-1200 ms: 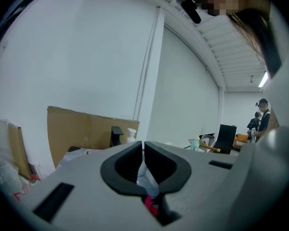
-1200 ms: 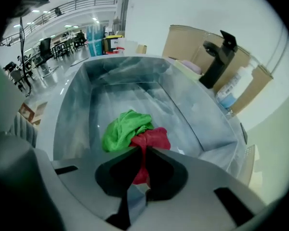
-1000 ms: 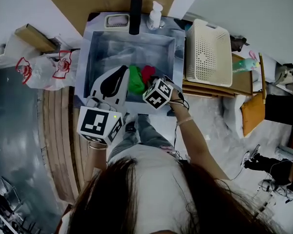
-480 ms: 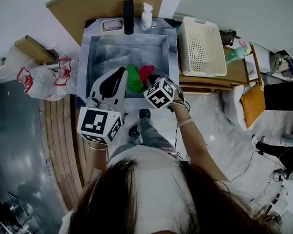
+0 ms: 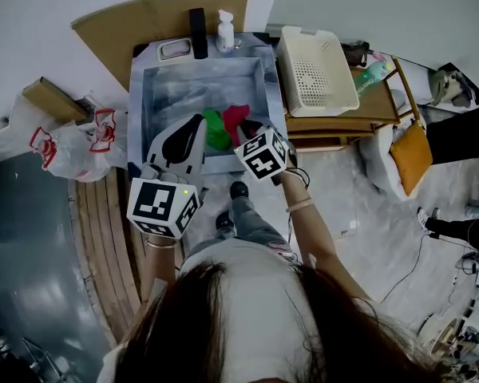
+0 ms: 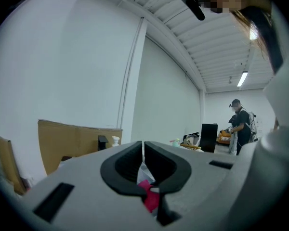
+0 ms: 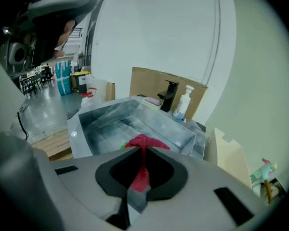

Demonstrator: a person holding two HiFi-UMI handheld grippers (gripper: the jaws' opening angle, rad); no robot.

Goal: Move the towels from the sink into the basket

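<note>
In the head view a red towel and a green towel sit at the near edge of the steel sink. My right gripper is shut on the red towel, which hangs bunched between its pads over the sink. Just left of the green towel, my left gripper points out nearly level. Its jaws meet at the tips with nothing pinched there; a bit of red cloth shows below them. The white perforated basket stands right of the sink.
A black faucet, a soap bottle and a soap dish line the sink's back edge. Cardboard leans behind. White plastic bags lie to the left. The basket rests on a wooden shelf. A person stands far off.
My right gripper has risen with the red towel, lifting it off the sink floor. My left gripper has shifted slightly. The head view has swung, so the sink and basket sit further left.
</note>
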